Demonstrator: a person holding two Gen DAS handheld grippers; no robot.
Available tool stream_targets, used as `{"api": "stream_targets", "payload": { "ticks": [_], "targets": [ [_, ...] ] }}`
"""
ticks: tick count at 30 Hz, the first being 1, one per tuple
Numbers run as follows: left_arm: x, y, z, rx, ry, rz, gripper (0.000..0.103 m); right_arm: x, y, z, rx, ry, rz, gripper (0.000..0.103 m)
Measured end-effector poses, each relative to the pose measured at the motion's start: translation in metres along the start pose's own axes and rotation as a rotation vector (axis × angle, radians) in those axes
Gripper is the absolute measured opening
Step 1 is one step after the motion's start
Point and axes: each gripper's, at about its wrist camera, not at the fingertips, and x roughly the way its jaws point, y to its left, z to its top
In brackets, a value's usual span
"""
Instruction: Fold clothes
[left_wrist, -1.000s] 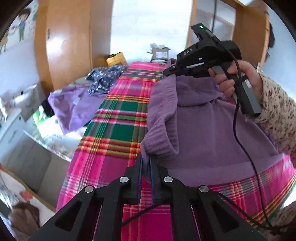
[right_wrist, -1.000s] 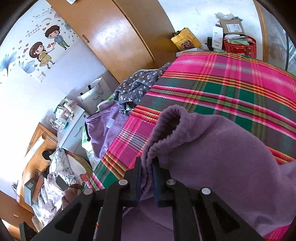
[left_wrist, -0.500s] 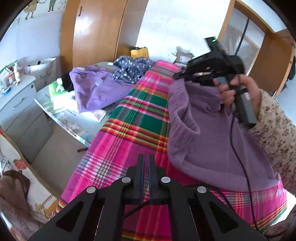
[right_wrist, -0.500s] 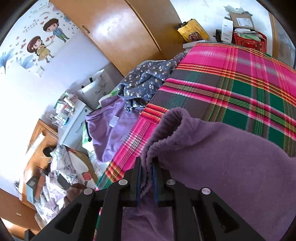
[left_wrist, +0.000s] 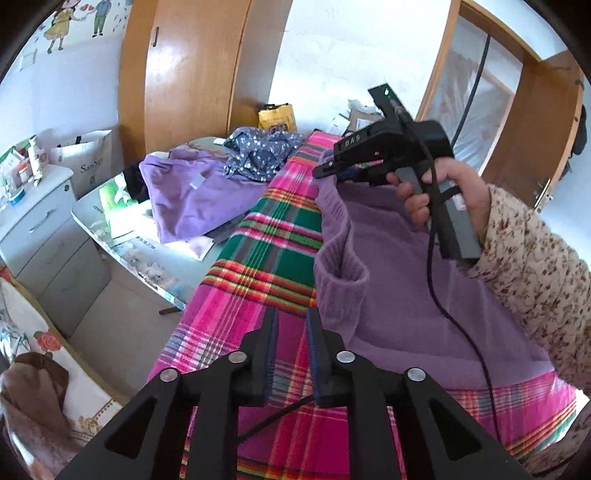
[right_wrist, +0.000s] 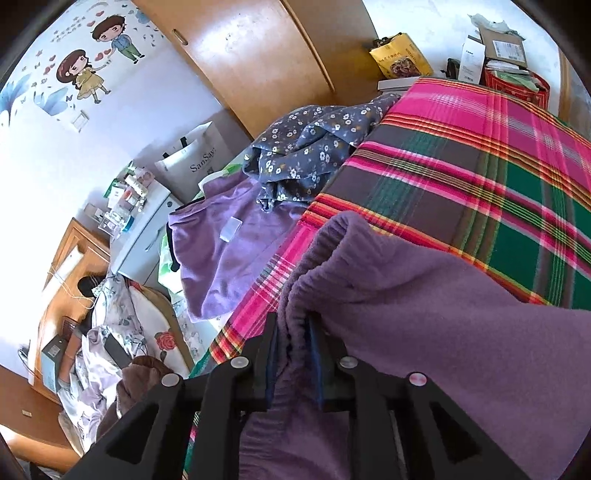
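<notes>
The purple garment (right_wrist: 424, 325) at lower right is thick matt fleece with a soft nap and a gathered, ribbed edge. The plaid cover (left_wrist: 266, 258) at centre is flat woven cloth. The wardrobe door (left_wrist: 192, 70) at upper left is glossy varnished wood. Both grippers are matt black plastic with shiny metal screws.

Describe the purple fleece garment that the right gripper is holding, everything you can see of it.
The purple fleece garment looks soft, fuzzy and thick, with a gathered, ribbed edge. The right gripper is shut on that gathered edge and holds it lifted, so the cloth hangs in folds while its lower part lies on the plaid blanket. The left gripper is open just beside a rolled cuff-like fold, not gripping it.
</notes>
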Motion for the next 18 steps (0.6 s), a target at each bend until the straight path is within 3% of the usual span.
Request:
{"api": "stream_targets", "payload": {
  "ticks": [4, 6, 12, 15, 18],
  "targets": [
    [-0.007, -0.009, 0.013, 0.043, -0.054, 0.021, 0.034, -0.010, 0.008, 0.000, -0.044, -0.016, 0.040, 0.038],
    [-0.007, -0.013, 0.018, 0.064, -0.065, 0.027, 0.037, -0.020, 0.012, -0.001, -0.061, -0.040, 0.077, 0.039],
    [0.007, -0.018, 0.030, 0.074, -0.045, 0.012, 0.040, -0.042, 0.017, -0.014, -0.114, -0.054, 0.057, 0.039],
    [0.016, -0.022, 0.031, 0.078, -0.008, -0.007, 0.040, -0.050, 0.013, -0.027, -0.151, -0.026, 0.026, 0.029],
    [0.026, -0.025, 0.030, 0.083, 0.027, -0.007, 0.040, -0.043, 0.019, -0.042, -0.251, 0.010, -0.070, 0.024]
  ]
}}
